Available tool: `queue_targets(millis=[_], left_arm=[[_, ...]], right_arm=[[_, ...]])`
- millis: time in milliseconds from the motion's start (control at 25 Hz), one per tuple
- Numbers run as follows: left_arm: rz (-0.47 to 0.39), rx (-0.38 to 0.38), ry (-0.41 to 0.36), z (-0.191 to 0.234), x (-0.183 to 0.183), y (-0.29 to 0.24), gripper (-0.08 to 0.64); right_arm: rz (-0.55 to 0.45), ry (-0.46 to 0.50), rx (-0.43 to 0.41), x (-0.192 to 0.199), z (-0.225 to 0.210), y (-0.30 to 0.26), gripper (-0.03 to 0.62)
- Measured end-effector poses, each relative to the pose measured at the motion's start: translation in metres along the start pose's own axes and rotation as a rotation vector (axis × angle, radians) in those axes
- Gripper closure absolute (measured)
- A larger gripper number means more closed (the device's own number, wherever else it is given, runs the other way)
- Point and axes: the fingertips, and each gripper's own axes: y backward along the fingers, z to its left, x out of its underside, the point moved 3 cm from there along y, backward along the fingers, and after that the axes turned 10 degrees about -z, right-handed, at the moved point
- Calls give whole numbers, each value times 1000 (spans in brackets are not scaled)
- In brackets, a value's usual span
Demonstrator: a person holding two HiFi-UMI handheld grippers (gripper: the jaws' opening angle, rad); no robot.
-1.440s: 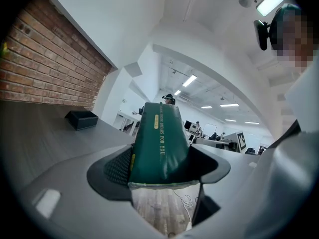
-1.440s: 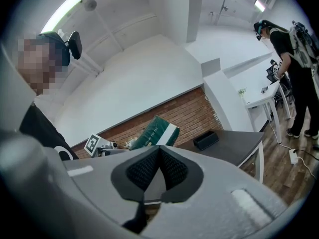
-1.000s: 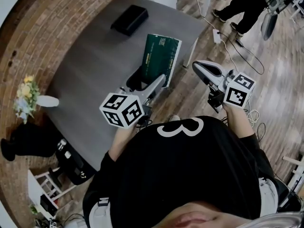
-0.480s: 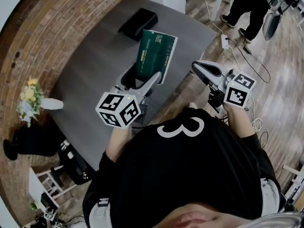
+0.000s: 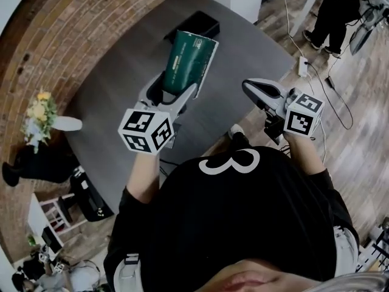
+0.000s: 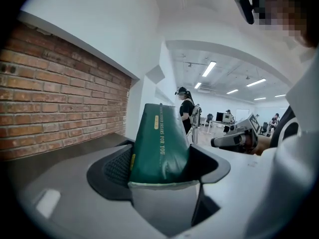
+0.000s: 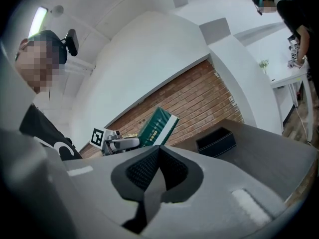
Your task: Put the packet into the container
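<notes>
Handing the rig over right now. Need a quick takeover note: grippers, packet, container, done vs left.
Left gripper: jaws clamped on the green packet, which is held up over the grey table.
Right gripper: jaws together, empty, off to the side.
Black container: at the table's far end, beyond the packet.
Done: packet picked up.
Left: carry it to the container and release it inside.
</notes>
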Motion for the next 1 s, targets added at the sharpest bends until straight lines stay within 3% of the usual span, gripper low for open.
queue_targets(millis=[360,600,1000], left_arm=[[38,-94,-79,48,-20,-68,178],[99,-85,-207,76,-29,-122,178],[192,-42,-260,114,-19,-183,178]], right_arm=[[78,-55,-77,-23,-76,-39,592],[114,-91,-101,-28,-125,-55,592],[163,-140,-121,-35,-188,-67,592]])
